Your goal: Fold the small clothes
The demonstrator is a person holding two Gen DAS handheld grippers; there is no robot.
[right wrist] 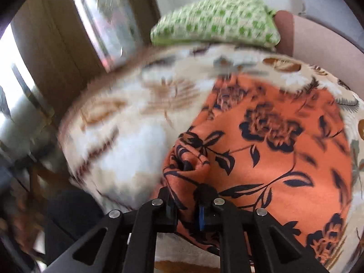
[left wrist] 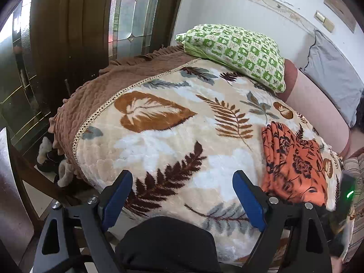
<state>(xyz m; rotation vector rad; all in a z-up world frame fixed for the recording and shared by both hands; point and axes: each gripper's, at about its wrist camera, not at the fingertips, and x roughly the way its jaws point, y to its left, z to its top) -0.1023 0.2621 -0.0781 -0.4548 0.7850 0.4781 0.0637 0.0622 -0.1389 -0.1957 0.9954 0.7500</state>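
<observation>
An orange garment with a dark floral print (left wrist: pixel 293 166) lies on the leaf-patterned blanket (left wrist: pixel 173 136) at the right side of the bed. My left gripper (left wrist: pixel 183 186) is open and empty, hovering over the blanket to the left of the garment. In the right wrist view the garment (right wrist: pixel 273 141) fills the right half, partly bunched near its lower left edge. My right gripper (right wrist: pixel 185 204) is shut on that bunched edge of the orange garment. The right wrist view is motion-blurred.
A green checked pillow (left wrist: pixel 236 50) lies at the bed's far end, with a grey pillow (left wrist: pixel 329 72) and pink bolster (left wrist: pixel 314 109) to the right. A brown quilted cover (left wrist: pixel 91 91) hangs over the left edge. A dark wooden door (left wrist: pixel 68 27) stands behind.
</observation>
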